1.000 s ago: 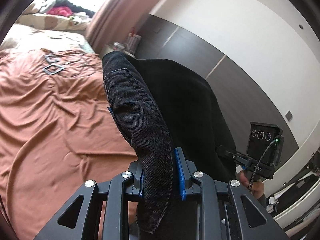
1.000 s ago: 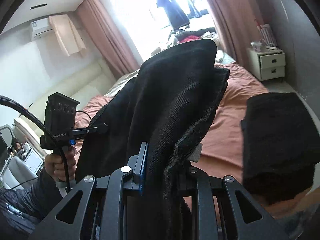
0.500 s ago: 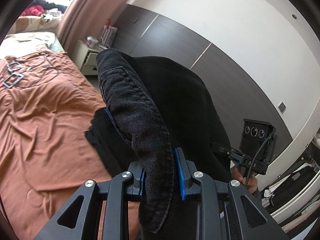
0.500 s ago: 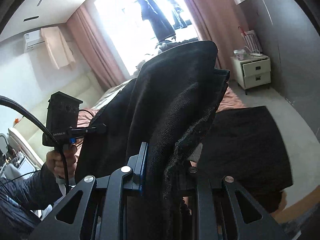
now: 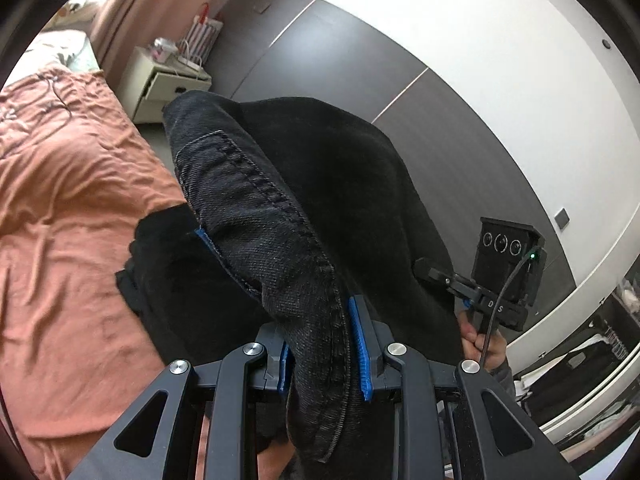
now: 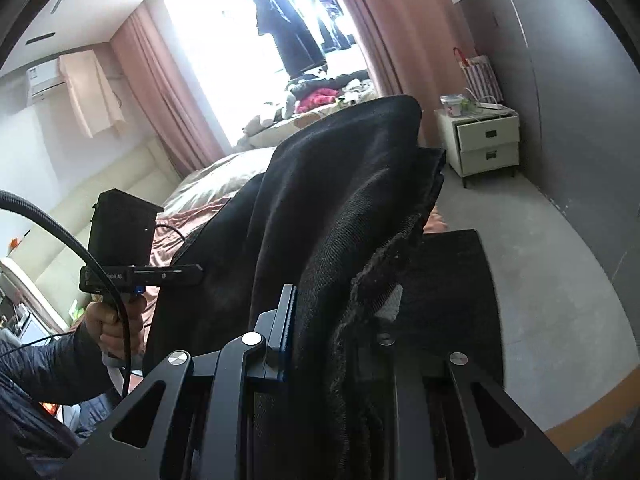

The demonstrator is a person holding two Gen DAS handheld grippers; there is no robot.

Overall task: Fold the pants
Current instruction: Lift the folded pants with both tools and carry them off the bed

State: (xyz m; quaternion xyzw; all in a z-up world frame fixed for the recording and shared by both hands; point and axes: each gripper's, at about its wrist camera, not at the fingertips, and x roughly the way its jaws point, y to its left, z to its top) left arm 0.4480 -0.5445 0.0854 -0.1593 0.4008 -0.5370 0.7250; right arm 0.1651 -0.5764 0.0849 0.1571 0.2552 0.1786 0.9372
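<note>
Now your left gripper (image 5: 322, 354) and right gripper (image 6: 332, 336) both have fingers clamped on the black pants (image 5: 304, 184), held up over the bed (image 5: 68, 184) edge; keep both corners level as you lay them down

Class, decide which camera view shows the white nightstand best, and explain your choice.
The right wrist view: the nightstand stands unobstructed by the grey wall, both drawer fronts facing the camera. In the left wrist view it sits farther off, strongly tilted, its lower part hidden behind the black pants.
</note>
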